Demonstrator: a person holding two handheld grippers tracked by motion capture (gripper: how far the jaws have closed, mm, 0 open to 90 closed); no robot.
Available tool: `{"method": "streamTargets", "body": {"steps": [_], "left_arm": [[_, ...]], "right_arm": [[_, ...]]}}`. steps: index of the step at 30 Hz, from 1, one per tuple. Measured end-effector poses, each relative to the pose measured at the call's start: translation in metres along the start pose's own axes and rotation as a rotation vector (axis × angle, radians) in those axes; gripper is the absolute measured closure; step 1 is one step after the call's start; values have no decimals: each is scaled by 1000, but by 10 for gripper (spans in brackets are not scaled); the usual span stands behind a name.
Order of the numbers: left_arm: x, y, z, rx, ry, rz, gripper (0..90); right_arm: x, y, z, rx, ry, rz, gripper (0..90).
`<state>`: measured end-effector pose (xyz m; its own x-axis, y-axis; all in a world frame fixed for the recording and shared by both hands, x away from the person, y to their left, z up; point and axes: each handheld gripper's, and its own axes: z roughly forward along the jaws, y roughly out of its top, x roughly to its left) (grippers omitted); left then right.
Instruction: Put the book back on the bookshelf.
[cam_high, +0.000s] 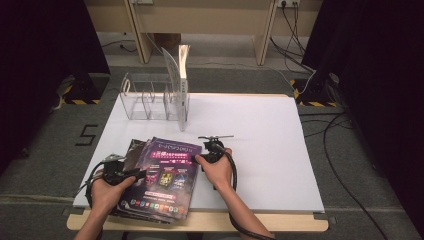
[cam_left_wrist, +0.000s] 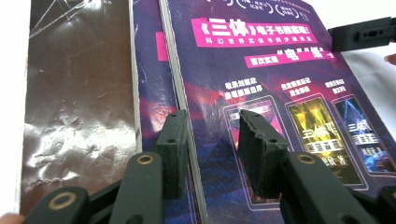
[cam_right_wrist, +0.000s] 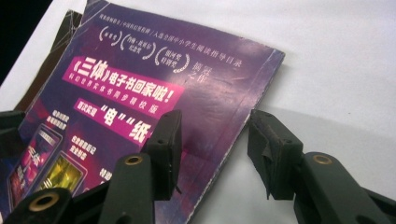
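A stack of magazines (cam_high: 157, 177) lies at the lower left of the high view, fanned out on the white table (cam_high: 260, 150), with a purple-covered magazine (cam_high: 167, 172) on top. At the upper middle of that view stands a clear plastic file rack (cam_high: 150, 97), with one book (cam_high: 184, 75) already upright in its right-hand slot.

The left gripper (cam_high: 122, 175) sits at the left edge of the stack, and the right gripper (cam_high: 210, 152) at the top magazine's right edge. In the left gripper view the jaws stand apart, straddling the purple magazine's (cam_left_wrist: 261, 93) edge, with a brown cover (cam_left_wrist: 79, 102) of a lower magazine showing at the left of the frame. In the right gripper view the jaws are also parted, one over the cover (cam_right_wrist: 154, 84) and one over bare table, so the right edge lies between them without being pinched.

By my reading, the step in hand is getting a grip on the top magazine (probably to stand it in the rack beside the book). Neither pair of jaws has clamped yet.

The next move calls for one jaw to slip under the edge of the top copy alone, then close firmly, since the glossy covers look slippery and the copy beneath could come along.
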<state>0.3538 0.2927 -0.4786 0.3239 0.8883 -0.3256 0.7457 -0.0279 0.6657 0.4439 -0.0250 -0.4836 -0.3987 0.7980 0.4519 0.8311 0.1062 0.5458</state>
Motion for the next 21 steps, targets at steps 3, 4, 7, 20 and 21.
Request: {"method": "streamTargets", "body": {"steps": [3,4,7,20,21], "left_arm": [[-2,0,1,4,14,17,627],[-2,0,0,4,12,13,626],[-1,-1,0,-2,1,0,629],[-2,-2,1,-9,15,5,639],[-2,-2,1,-9,16,5,639]], "right_arm": [[-1,3,2,-7,0,16,543],[-1,4,3,-12,7,26,543],[-3,7,5,-18,11,38,544],[-17,37,18,-36,-26,35,530],[-17,38,19,-33,-26,33,529]]}}
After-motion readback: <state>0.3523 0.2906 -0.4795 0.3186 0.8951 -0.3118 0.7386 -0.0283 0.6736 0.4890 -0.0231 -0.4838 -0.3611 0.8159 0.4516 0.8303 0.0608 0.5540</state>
